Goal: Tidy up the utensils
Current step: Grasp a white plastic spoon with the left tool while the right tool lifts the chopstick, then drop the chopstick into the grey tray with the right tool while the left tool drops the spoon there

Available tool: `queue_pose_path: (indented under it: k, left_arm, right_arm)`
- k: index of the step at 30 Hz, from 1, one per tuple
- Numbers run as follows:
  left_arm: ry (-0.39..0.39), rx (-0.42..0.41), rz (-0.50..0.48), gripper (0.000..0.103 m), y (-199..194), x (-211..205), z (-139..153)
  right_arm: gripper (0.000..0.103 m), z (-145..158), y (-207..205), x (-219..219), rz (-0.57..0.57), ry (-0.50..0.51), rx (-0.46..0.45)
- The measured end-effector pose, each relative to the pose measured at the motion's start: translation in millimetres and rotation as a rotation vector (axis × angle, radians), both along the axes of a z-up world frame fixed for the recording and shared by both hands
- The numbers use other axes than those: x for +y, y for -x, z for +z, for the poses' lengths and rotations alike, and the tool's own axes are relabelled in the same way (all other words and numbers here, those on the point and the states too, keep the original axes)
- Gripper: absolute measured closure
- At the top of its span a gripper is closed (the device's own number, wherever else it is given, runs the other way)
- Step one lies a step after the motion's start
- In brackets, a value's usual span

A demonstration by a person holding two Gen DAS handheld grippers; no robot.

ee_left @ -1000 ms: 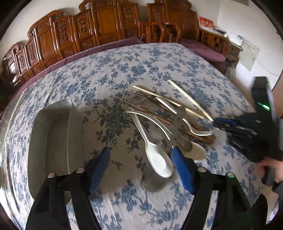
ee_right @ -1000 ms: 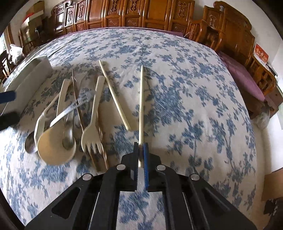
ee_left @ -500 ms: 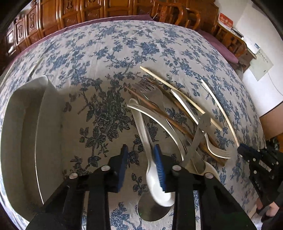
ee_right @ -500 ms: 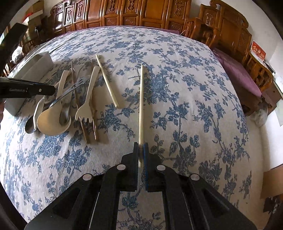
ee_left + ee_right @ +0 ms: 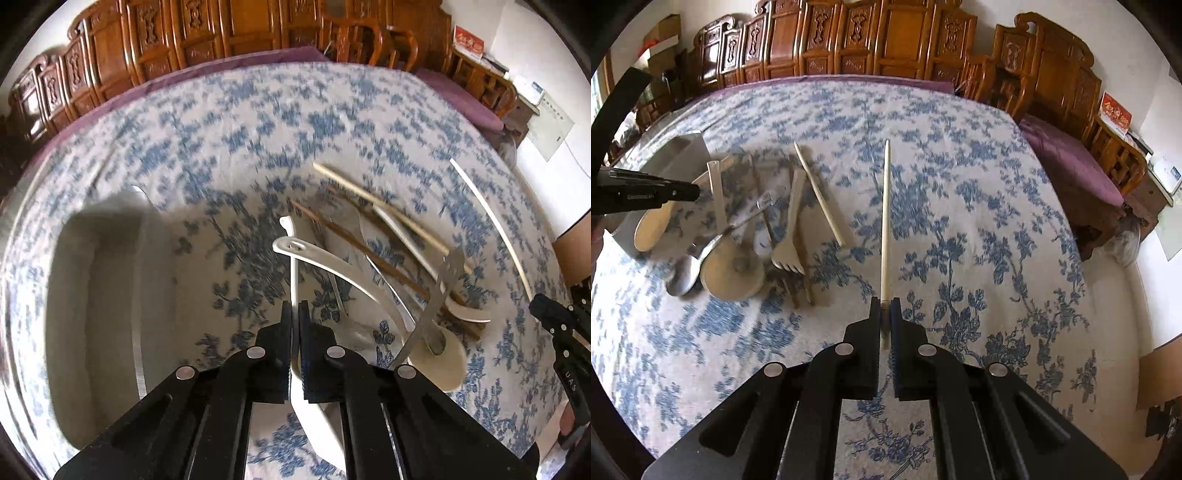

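My left gripper (image 5: pixel 294 321) points steeply down, its jaws closing tight on the thin handle of a white spoon (image 5: pixel 317 424). The spoon's bowl sits just below the fingers. In the right wrist view this spoon (image 5: pixel 652 229) hangs from the left gripper (image 5: pixel 696 192) beside the metal tray (image 5: pixel 683 147). My right gripper (image 5: pixel 885 306) is shut on one end of a pale chopstick (image 5: pixel 885 221), which points away over the cloth. The remaining utensils lie in a pile: a cream spoon (image 5: pixel 733 273), a metal spoon (image 5: pixel 683 273), a cream fork (image 5: pixel 788 240), a second pale chopstick (image 5: pixel 820 195) and brown chopsticks (image 5: pixel 362 251).
The metal tray (image 5: pixel 92 295) lies left of the left gripper on the blue-flowered tablecloth (image 5: pixel 979 221). Carved wooden chairs (image 5: pixel 886 44) line the far side of the table. A purple cushion (image 5: pixel 1067 166) lies beyond the right edge.
The left gripper went from wide open beside the white spoon to shut on its handle, moving in over the pile. The right gripper drew back with the chopstick, away from the pile.
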State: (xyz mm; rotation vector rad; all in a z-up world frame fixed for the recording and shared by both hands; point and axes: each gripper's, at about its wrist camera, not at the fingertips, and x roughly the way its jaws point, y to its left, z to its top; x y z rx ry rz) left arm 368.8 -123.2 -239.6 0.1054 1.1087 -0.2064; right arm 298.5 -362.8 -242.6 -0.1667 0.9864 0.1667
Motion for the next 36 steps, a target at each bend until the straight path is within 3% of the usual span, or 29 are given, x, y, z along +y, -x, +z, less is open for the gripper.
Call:
queue_pose_path:
  k: [10,17,26,33,36]
  left_arm:
    - [0.012,-0.113,0.008,0.1,2,26,54]
    - [0.004,-0.143,-0.006,0.1,15,54,75]
    - [-0.048,-0.116,-0.001,0.1,25,107,71]
    - [-0.025,-0.077,0.064,0.1,14,144,56]
    - [-0.021,-0.074,0.078,0.081,13,153,53]
  right_arm:
    - [0.097,38,10,30,0.039,-0.026,-0.061]
    - [0.097,56,16,65,0.09,-0.071,-0.082]
    - [0.097,62,21,121,0.16,-0.129,-0.079]
    - [0.097,64,20,162,0.206,-0.157,-0.066]
    - [0.097,66,20,179,0.225,-0.165,-0.062]
